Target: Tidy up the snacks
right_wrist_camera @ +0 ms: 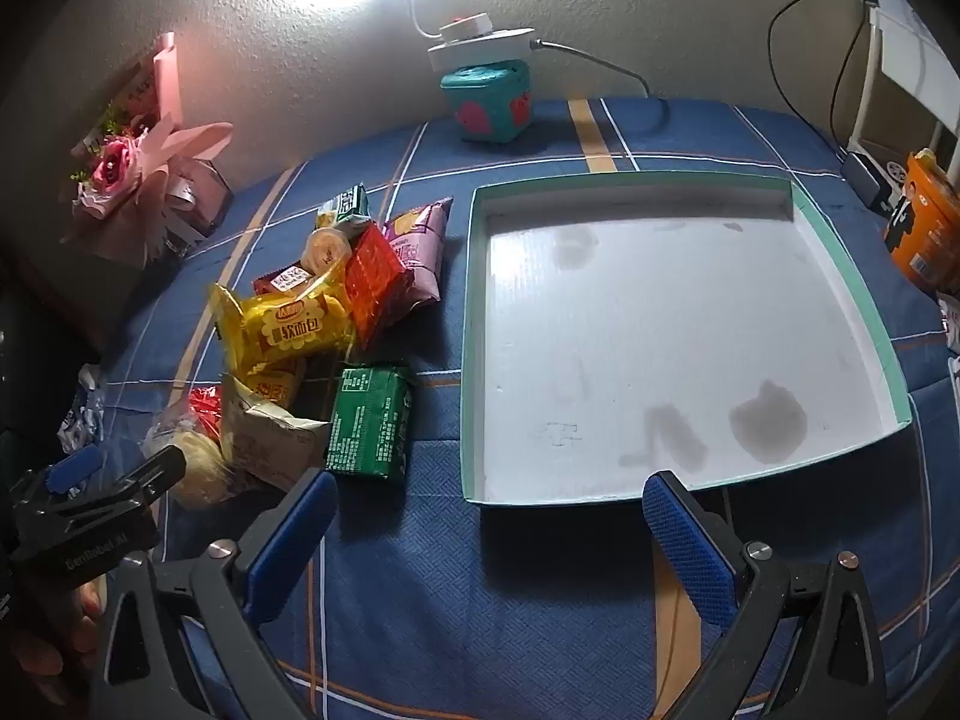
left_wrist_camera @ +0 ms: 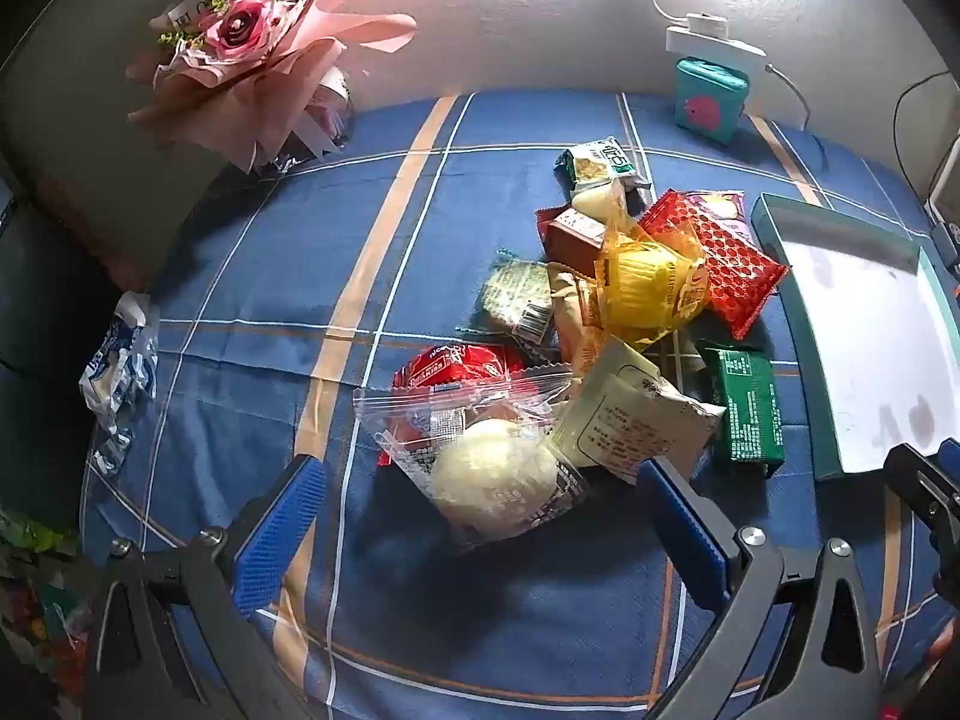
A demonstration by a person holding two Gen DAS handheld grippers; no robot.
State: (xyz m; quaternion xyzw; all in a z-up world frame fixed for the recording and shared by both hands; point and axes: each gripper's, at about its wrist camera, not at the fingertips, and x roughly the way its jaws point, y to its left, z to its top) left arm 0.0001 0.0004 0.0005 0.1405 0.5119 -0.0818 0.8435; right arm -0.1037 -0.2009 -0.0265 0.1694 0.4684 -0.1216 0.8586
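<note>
A heap of wrapped snacks lies on the blue checked cloth. Nearest in the left wrist view is a clear packet with a pale bun [left_wrist_camera: 492, 474]; my left gripper [left_wrist_camera: 480, 480] hangs open over it, fingers either side, not pressing. Behind lie a red packet [left_wrist_camera: 456, 363], a beige packet [left_wrist_camera: 630, 420], a green packet [left_wrist_camera: 747, 405], a yellow bread packet [left_wrist_camera: 651, 288] and a red honeycomb packet [left_wrist_camera: 720, 258]. My right gripper [right_wrist_camera: 489, 507] stands open with nothing in it, above the near edge of a shallow teal-rimmed tray [right_wrist_camera: 852, 276] with a white floor. The green packet [right_wrist_camera: 369, 420] lies left of the tray.
A pink paper bouquet [left_wrist_camera: 252, 42] stands at the back left. A teal box [right_wrist_camera: 489, 99] under a white lamp base [right_wrist_camera: 480, 45] sits by the wall. A crumpled blue-white wrapper [left_wrist_camera: 117, 366] lies at the left edge. An orange container [right_wrist_camera: 927, 222] stands far right.
</note>
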